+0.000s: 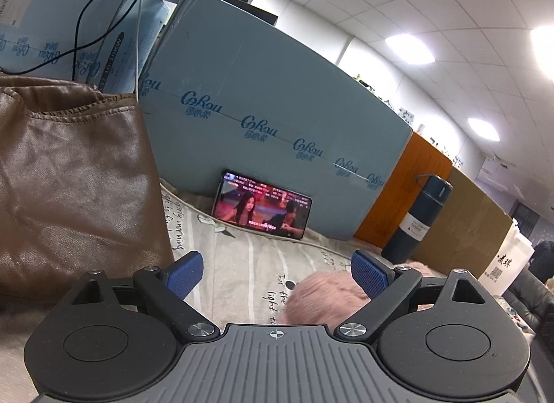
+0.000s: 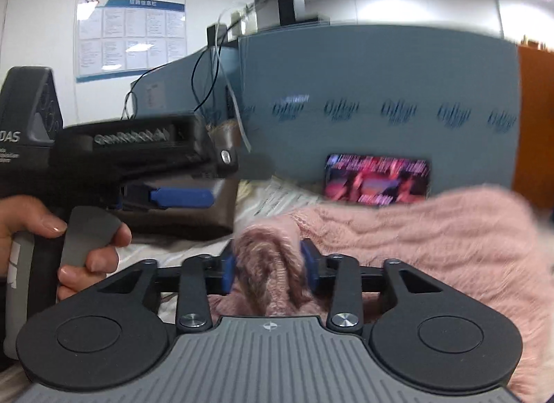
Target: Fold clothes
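Right gripper (image 2: 270,266) pinches pink sweater (image 2: 415,229) mid-fold.
Bunched knit sits btwn its pads for carrying over; left gripper (image 1: 277,273) gapes wide, nothing held, w/ sweater just below.

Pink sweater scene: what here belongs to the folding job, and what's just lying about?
Job:
- pink sweater
- right gripper, fold of sweater between its pads
- left gripper, open, empty

Lying about:
- phone playing video
- dark flask
- brown leather bag
- blue boxes
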A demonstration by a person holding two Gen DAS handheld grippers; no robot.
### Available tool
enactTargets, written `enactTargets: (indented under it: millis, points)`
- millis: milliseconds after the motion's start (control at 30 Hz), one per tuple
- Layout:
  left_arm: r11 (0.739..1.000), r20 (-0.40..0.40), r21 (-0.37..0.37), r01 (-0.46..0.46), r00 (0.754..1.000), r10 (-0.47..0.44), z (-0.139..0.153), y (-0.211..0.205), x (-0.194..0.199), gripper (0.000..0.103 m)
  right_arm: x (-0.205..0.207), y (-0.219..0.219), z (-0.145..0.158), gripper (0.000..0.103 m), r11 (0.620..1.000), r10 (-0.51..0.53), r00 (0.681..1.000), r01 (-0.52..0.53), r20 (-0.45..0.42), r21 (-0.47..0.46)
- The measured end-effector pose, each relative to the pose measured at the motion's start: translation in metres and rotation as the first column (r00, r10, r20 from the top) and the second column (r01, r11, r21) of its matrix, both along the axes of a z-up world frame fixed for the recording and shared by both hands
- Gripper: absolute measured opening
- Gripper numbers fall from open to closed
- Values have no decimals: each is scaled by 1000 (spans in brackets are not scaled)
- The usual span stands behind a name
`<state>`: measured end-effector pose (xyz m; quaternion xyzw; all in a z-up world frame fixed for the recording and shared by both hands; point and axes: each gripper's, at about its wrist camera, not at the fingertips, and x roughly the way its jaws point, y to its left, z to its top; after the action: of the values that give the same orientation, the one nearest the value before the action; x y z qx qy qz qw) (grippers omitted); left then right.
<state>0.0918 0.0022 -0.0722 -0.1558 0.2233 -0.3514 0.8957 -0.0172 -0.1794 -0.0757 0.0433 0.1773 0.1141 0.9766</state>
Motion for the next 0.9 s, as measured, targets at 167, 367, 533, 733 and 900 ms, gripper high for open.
enactTargets:
  millis: [167, 367, 533, 733, 900]
  points:
    - [999, -24, -47, 8, 1000, -9, -3, 6, 4, 95, -10, -29, 7, 80, 956, 138, 990, -135, 8, 260]
    - [987, -56, -130, 90, 994, -97, -7, 6, 6, 94, -48, -82, 37, 90, 881, 107, 983, -163, 149, 444]
    - [970, -8, 19, 241, 971, -240, -8, -27, -10, 78, -67, -126, 31, 91, 836, -45, 991, -32, 126, 548]
    - [967, 122, 181, 182, 971, -206, -7, -40, -29, 20, -68, -152, 10, 91, 747, -41, 998, 1, 45, 664]
    - [966, 74, 224, 128, 986, -148, -16, -37, -23, 25, -62, -163, 1, 91, 689, 25, 998, -58, 56, 722]
